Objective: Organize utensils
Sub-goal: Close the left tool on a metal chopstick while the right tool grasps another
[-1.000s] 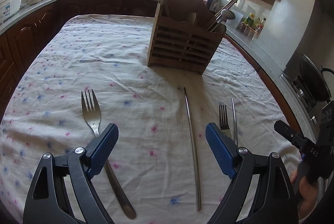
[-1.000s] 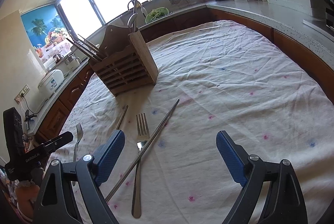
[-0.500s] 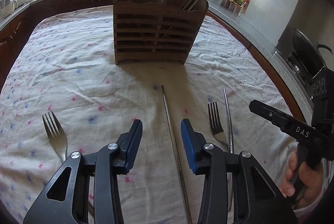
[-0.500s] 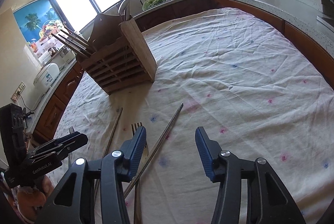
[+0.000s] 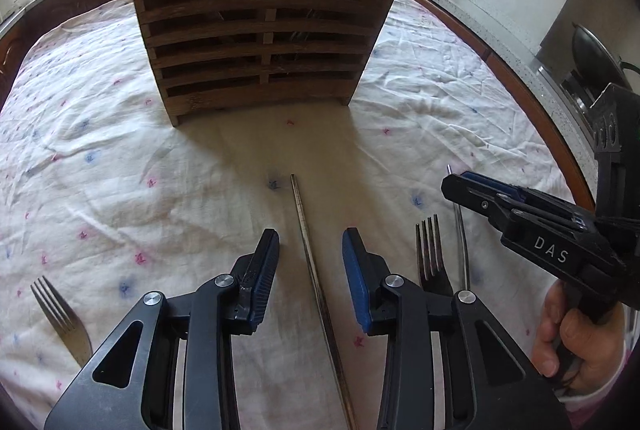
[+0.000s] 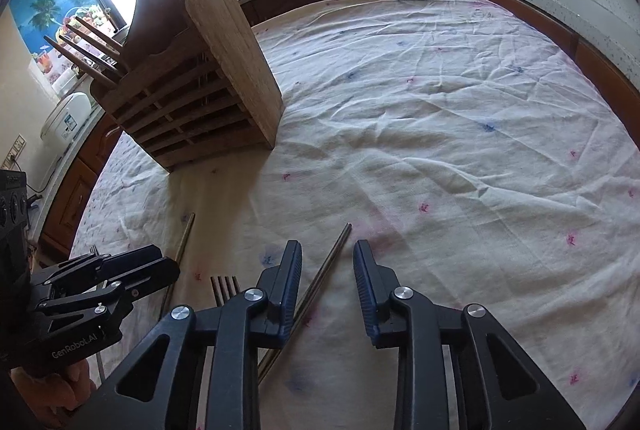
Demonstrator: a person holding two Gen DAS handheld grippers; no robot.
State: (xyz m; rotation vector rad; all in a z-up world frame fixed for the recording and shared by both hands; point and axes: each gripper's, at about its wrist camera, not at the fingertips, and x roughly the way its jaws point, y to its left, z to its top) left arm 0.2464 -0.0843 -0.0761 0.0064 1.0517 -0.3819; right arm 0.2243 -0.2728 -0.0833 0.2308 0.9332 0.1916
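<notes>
1. Utensils remain loose on the tablecloth [image 5: 120,165]: 2 metal chopsticks and 2 forks, so the sorting looks partly done at best.
2. The wooden holder [image 5: 260,29] stands at 12 o'clock in the left wrist view and already carries metal utensils in its right compartment and wooden sticks at its left end.
3. The left gripper [image 5: 310,262] is spread, its blue pads either side of the first chopstick [image 5: 306,242], which runs from 12 toward 6 o'clock between them. No pad touches it yet, as far as I can tell.
4. The right gripper [image 6: 327,282] is also spread and holds nothing. The second chopstick [image 6: 320,280] lies between its pads and slants under the left one toward 7 o'clock.
5. A fork [image 5: 432,262] lies at 3 o'clock of the left gripper, just beside the second chopstick; another fork [image 5: 60,318] lies well apart at 9 o'clock.
6. My judgement: both grippers are lined up for a pickup, 1 chopstick each. All 4 loose pieces are yet to go into the holder.
7. Risk: thin round metal on wrinkled cloth may roll or slip as the pads close.
</notes>
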